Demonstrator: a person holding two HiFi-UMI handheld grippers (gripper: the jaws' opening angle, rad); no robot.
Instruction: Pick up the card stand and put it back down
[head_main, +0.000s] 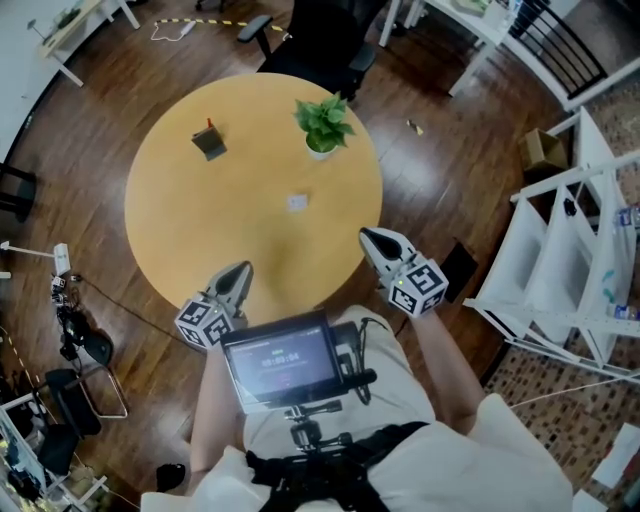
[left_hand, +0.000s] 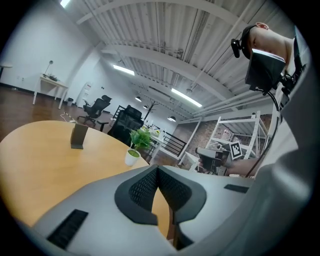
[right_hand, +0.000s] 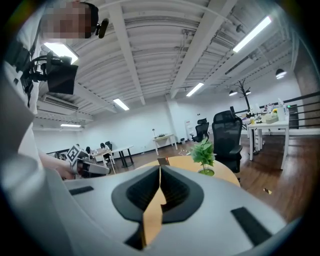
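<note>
The card stand (head_main: 209, 142) is a small dark grey holder standing on the far left part of the round wooden table (head_main: 200, 220). In the left gripper view the card stand (left_hand: 79, 136) stands upright, well ahead of the jaws. My left gripper (head_main: 240, 268) hovers at the table's near edge, its jaws closed tip to tip (left_hand: 157, 167) with nothing between them. My right gripper (head_main: 370, 235) is over the near right edge, also shut and empty (right_hand: 160, 167). Both are far from the stand.
A potted green plant (head_main: 322, 125) in a white pot stands at the table's far right. A small white item (head_main: 297, 203) lies near the middle. A black office chair (head_main: 320, 40) sits behind the table and a white rack (head_main: 570, 250) stands to the right.
</note>
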